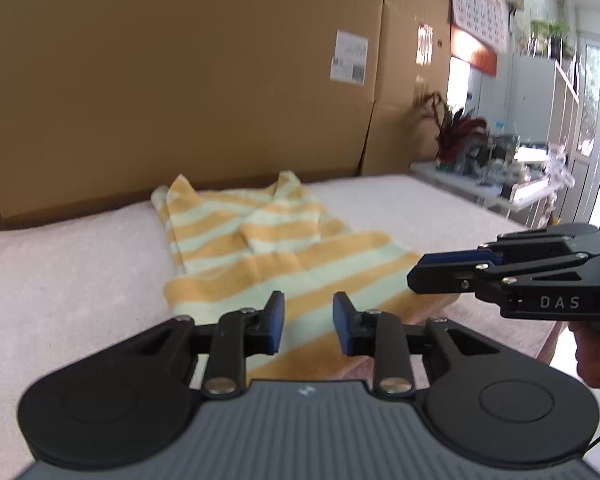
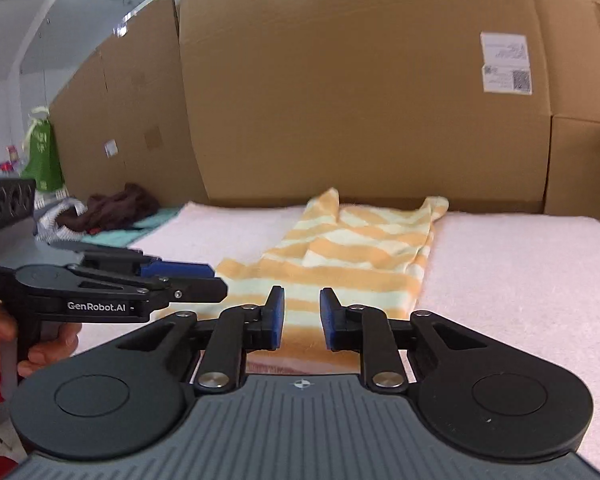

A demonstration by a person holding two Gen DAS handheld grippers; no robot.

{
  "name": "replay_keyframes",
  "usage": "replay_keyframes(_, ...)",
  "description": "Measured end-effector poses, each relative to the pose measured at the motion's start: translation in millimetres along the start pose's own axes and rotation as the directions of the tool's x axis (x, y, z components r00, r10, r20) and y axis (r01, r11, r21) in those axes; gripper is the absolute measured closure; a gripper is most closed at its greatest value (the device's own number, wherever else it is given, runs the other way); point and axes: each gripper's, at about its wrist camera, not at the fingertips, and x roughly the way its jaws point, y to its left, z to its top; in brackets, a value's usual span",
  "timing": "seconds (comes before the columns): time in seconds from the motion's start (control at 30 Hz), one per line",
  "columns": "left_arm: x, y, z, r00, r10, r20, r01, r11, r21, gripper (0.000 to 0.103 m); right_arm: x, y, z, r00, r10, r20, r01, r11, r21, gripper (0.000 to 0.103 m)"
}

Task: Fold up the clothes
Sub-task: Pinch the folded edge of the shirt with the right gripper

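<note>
A yellow-and-white striped garment (image 1: 260, 248) (image 2: 360, 256) lies partly folded on the pale pink towel-covered table (image 1: 60, 272) (image 2: 520, 264), its shoulder straps towards the cardboard at the back. My left gripper (image 1: 308, 322) hovers over the garment's near hem, open, with nothing between its blue pads. My right gripper (image 2: 302, 318) hovers over the same near edge, also open with a narrow gap and nothing gripped. Each gripper shows from the side in the other's view: the right gripper (image 1: 416, 270) at the garment's right corner, the left gripper (image 2: 218, 280) at its left corner.
Tall cardboard boxes (image 1: 180, 80) (image 2: 360, 80) wall off the back of the table. A heap of dark and teal clothes (image 2: 116, 208) and a green bag (image 2: 42, 156) sit at the far left. A cluttered side shelf with a red plant (image 1: 460, 136) stands to the right.
</note>
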Motion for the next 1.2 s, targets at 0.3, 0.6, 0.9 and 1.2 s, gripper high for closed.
replay_keyframes(0.3, -6, 12, -5, 0.998, -0.022, 0.052, 0.024, 0.999, -0.034, 0.078, -6, -7, -11, 0.999, -0.037, -0.001, 0.037, 0.998, 0.048, 0.088)
replay_keyframes(0.6, -8, 19, 4, 0.996, -0.005, 0.084, 0.009, 0.999, -0.052, 0.078, 4, -11, -2, 1.000, -0.026, -0.009, 0.026, 0.993, 0.114, 0.086)
replay_keyframes(0.9, 44, 33, 26, 0.999, 0.037, -0.035, -0.040, 0.996, -0.085, 0.073, 72, -40, 25, 0.991, -0.069, -0.118, 0.095, 0.969, 0.228, 0.097)
replay_keyframes(1.2, 28, 32, 19, 0.998, 0.066, 0.019, -0.063, 0.993, -0.101, 0.067, 43, -52, 6, 0.993, -0.091, -0.077, 0.111, 0.942, 0.318, 0.099)
